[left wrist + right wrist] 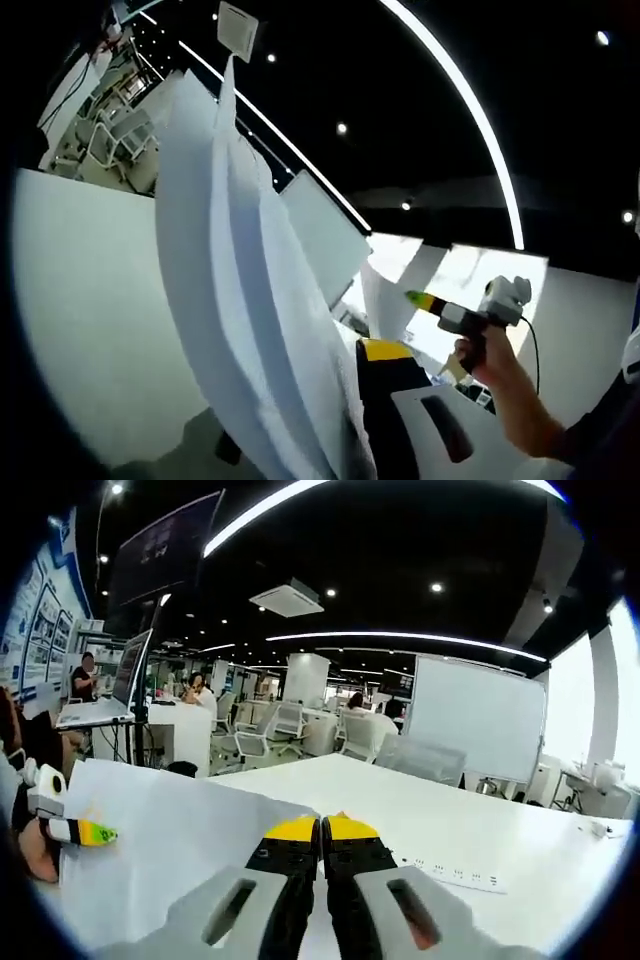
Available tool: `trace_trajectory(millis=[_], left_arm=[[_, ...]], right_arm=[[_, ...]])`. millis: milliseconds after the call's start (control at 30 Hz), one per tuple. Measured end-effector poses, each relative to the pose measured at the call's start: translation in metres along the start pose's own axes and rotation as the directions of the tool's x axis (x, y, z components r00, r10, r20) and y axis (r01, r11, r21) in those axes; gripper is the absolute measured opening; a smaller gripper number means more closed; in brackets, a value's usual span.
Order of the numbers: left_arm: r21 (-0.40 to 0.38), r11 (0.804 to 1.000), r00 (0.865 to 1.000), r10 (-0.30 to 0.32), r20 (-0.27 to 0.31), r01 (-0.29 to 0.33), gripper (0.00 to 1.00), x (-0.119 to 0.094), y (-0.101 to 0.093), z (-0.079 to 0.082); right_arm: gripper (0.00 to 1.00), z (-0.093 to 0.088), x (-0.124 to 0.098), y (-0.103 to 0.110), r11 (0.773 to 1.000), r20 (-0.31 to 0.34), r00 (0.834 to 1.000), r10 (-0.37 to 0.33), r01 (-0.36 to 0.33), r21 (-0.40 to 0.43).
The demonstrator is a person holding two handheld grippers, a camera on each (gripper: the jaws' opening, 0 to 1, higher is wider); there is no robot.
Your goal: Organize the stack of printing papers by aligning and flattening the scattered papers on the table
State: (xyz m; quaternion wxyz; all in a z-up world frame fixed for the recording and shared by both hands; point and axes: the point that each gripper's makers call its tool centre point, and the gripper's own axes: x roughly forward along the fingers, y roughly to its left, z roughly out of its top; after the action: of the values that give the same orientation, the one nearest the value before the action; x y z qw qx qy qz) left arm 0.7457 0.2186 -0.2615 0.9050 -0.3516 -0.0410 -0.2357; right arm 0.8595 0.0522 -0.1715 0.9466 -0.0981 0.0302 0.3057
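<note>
A stack of white printing papers (250,300) is held up off the table, its sheets fanned and curving across the left gripper view. My left gripper (365,352) is shut on its lower edge; one yellow-tipped finger (385,350) shows and the other is hidden behind the sheets. In the right gripper view the same papers (170,850) spread to the left of my right gripper (320,828), whose yellow tips are pressed together on the paper's near edge. The right gripper (422,298) appears in a hand at the far sheet edge. The left gripper (80,832) grips the opposite edge.
The white table (500,830) stretches ahead and right, with a white power strip (455,872) lying on it. Beyond it stand a whiteboard (475,715), office chairs (270,730), a monitor on a stand (135,670) and seated people.
</note>
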Motion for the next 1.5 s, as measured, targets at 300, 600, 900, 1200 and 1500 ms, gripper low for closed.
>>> trace_trajectory(millis=[300,600,900,1200,1500], left_arm=[[-0.001,1.0,1.0,-0.002,0.0,0.002,0.15,0.0,0.0,0.0],[0.013,1.0,1.0,-0.005,-0.01,0.005,0.16,0.001,-0.002,-0.002],[0.023,1.0,1.0,-0.006,-0.017,0.007,0.16,0.002,-0.003,-0.004],[0.029,1.0,1.0,-0.006,-0.021,0.007,0.17,0.002,-0.003,-0.005],[0.031,0.999,1.0,-0.008,-0.023,0.009,0.18,0.002,-0.003,-0.005]], right_arm=[[0.0,-0.006,0.012,0.006,0.999,-0.023,1.0,0.003,-0.004,-0.034],[0.0,-0.023,0.014,0.021,0.998,-0.054,0.998,0.016,-0.019,-0.055],[0.0,-0.026,0.016,0.047,0.995,-0.057,0.997,0.058,-0.063,-0.073],[0.0,-0.026,0.017,0.067,0.991,-0.06,0.994,0.095,-0.1,-0.087],[0.0,-0.031,0.021,0.092,0.985,-0.068,0.987,0.148,-0.154,-0.081]])
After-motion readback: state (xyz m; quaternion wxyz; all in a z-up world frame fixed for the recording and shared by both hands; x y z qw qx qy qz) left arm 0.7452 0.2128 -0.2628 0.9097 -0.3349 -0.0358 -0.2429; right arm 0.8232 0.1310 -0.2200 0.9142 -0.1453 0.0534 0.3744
